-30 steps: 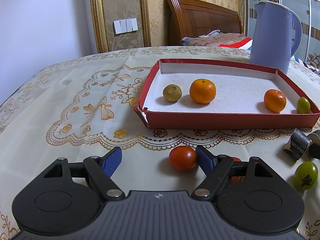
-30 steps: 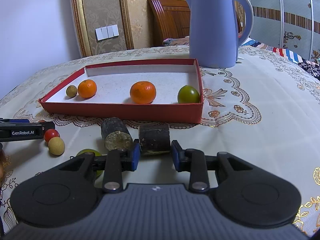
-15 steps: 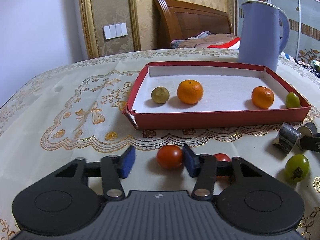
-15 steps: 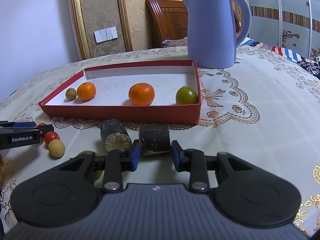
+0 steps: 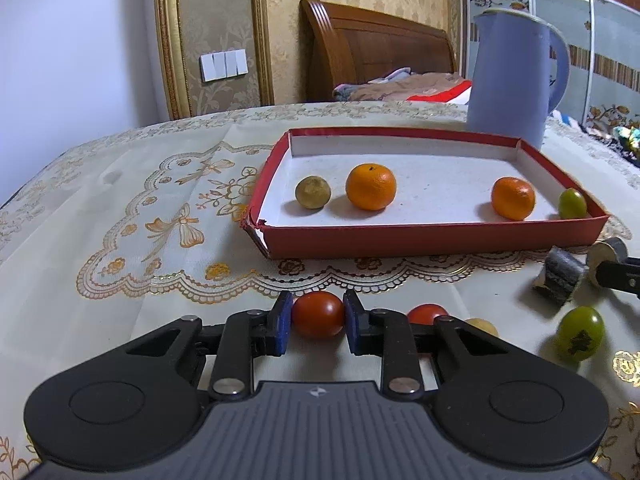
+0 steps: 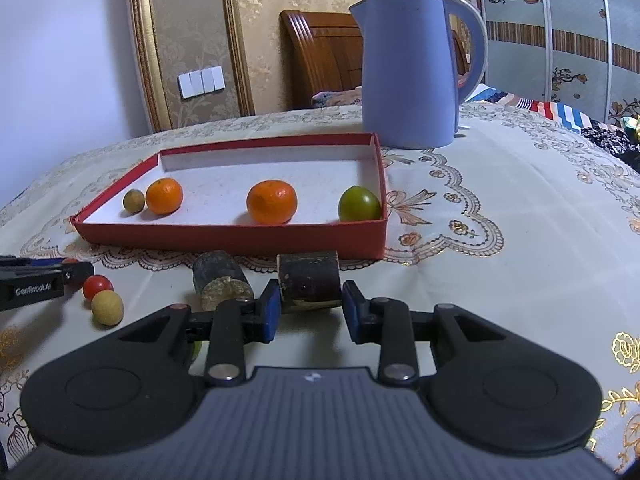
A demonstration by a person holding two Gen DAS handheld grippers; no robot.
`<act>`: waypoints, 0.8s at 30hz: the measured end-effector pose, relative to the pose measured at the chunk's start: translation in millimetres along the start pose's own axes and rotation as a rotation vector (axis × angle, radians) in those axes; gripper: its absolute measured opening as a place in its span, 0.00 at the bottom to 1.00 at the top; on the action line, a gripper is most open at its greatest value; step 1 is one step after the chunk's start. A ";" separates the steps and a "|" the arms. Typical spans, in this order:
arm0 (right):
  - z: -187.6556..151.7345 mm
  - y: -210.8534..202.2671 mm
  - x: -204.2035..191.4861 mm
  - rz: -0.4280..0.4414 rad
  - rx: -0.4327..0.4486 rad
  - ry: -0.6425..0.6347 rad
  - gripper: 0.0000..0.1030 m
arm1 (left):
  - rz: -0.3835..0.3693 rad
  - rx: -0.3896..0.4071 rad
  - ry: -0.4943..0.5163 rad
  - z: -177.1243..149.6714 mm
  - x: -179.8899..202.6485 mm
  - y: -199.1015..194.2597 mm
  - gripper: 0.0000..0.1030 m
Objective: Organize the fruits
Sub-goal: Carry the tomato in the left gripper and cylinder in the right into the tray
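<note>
Now I'm at the pick-up step: my left gripper (image 5: pixel 317 322) is clenched on the red tomato (image 5: pixel 317 314), low over the tablecloth (image 5: pixel 120 200) in front of the red tray (image 5: pixel 432 240). My right gripper (image 6: pixel 309 312) clamps a dark cylinder piece (image 6: pixel 309 282). Next I'd lift both clear over the tray's near wall; 4 fruits already sit inside.

I am counting two oranges (image 5: pixel 371 186), two red tomatoes (image 5: pixel 317 314), two dark cylinders (image 6: pixel 309 282), one kettle (image 6: pixel 408 68), one red tray (image 6: pixel 232 238).
</note>
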State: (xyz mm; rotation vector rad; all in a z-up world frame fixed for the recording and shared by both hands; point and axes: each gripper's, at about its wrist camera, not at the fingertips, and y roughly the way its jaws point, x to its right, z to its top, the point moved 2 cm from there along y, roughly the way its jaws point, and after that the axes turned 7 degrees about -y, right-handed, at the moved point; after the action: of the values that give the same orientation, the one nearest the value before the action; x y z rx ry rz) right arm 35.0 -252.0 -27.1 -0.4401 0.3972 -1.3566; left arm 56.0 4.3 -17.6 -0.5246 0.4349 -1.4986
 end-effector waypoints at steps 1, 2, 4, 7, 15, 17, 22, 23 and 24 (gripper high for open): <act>0.1 0.0 -0.3 0.000 0.001 -0.002 0.30 | -0.001 0.016 -0.001 -0.4 -0.6 -3.7 0.26; 0.1 -0.2 -0.7 -0.001 0.002 -0.005 0.30 | 0.001 0.031 -0.002 -0.8 -1.1 -7.2 0.26; 0.7 -0.9 -1.7 0.002 0.007 -0.010 0.30 | -0.001 0.052 -0.003 -1.0 -1.8 -11.6 0.26; 2.0 -2.0 -2.5 -0.003 0.021 -0.012 0.30 | 0.005 0.064 -0.010 -0.4 -2.6 -13.8 0.26; 4.4 -2.3 -2.5 0.001 0.033 -0.007 0.30 | 0.003 0.062 -0.021 2.3 -1.9 -12.6 0.26; 5.8 -3.6 -2.9 -0.001 0.040 -0.007 0.30 | 0.001 0.060 -0.028 3.6 -2.1 -12.7 0.26; 12.8 -4.8 -4.9 -0.004 0.056 -0.018 0.30 | -0.003 0.050 -0.055 8.8 -4.2 -11.1 0.26; 14.9 -4.7 -5.8 -0.006 0.060 -0.022 0.30 | -0.004 0.043 -0.059 10.2 -3.8 -9.9 0.26; 16.5 -4.3 -6.9 -0.008 0.063 -0.028 0.30 | -0.002 0.040 -0.060 11.2 -3.0 -8.7 0.26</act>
State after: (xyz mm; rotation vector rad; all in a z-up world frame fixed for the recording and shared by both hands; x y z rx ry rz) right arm 38.7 -244.7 -10.7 -0.4086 0.3287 -1.3652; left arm 55.2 8.0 -3.6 -0.5375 0.3573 -1.4867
